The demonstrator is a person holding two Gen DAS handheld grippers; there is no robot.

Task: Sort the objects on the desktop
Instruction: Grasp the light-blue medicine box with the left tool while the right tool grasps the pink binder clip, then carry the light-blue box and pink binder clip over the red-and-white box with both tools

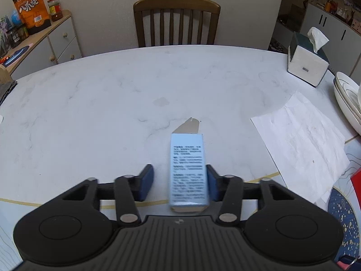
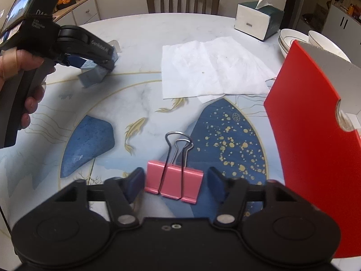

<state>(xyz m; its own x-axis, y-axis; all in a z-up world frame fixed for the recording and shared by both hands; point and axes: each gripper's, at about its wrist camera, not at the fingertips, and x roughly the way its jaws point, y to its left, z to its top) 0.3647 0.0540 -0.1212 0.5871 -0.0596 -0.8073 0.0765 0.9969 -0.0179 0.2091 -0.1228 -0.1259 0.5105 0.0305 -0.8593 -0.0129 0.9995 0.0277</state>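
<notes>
A small light-blue box (image 1: pixel 188 171) with printed text lies lengthwise between the fingers of my left gripper (image 1: pixel 179 176). The right pad (image 1: pixel 213 185) touches its side and the left pad (image 1: pixel 146 184) stands a gap away, so the jaws are open around it. The right wrist view shows this gripper (image 2: pixel 99 64) in a person's hand (image 2: pixel 13 65), over the tilted box (image 2: pixel 92 74). A pink binder clip (image 2: pixel 174 181) with its wire handles pointing away lies between the fingers of my right gripper (image 2: pixel 175 177). Both of its pads stand just off the clip's ends, open.
A white paper sheet (image 2: pixel 209 67) lies mid-table, with a tissue box (image 2: pixel 257 20) and stacked white bowls (image 2: pixel 293 39) behind it. A red carton (image 2: pixel 315 135) stands close to the right of my right gripper. A wooden chair (image 1: pixel 177 20) and a sideboard (image 1: pixel 45 45) are beyond the marble table (image 1: pixel 112 90).
</notes>
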